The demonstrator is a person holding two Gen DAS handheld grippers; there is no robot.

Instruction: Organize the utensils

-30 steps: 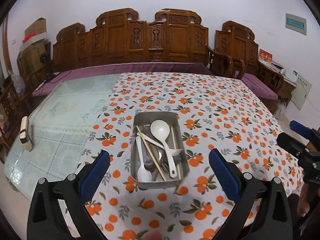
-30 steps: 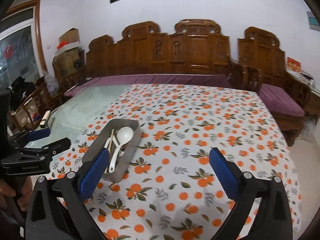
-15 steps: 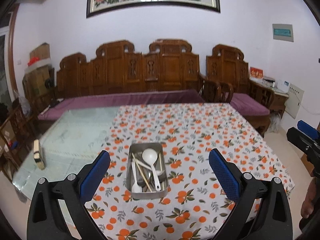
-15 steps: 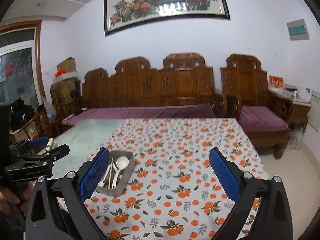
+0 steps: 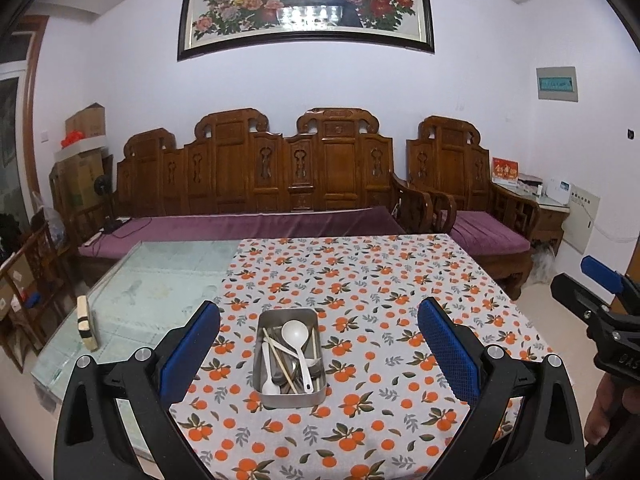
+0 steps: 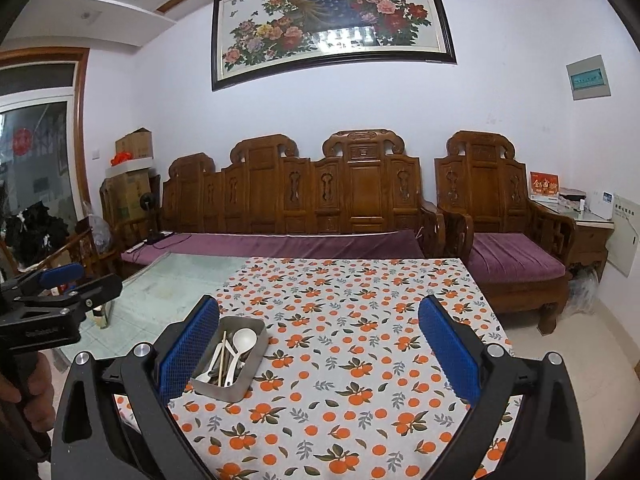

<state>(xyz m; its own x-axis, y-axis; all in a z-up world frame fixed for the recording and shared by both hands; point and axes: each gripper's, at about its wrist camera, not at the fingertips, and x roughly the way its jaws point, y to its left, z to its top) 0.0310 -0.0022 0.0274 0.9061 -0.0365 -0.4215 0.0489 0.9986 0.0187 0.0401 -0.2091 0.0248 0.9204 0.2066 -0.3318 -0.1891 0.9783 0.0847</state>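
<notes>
Both grippers hang above the near edge of the surface with their blue-padded jaws spread wide and nothing between them: the left gripper (image 5: 319,354) looks straight down its fingers at the metal tray (image 5: 266,394), and the right gripper (image 6: 319,354) sits to that tray's right, so the tray (image 6: 253,369) shows just beside its left finger. Inside the tray lie a white ladle-shaped spoon (image 5: 297,340), a second white spoon (image 5: 269,376), pale chopsticks (image 5: 279,360) and darker metal utensils, all jumbled together. The tray rests on an orange-print tablecloth (image 5: 380,300) that covers the right part of the surface; bare glass top (image 5: 160,280) shows to the left. A carved wooden sofa (image 5: 280,176) with purple cushions stands behind.
</notes>
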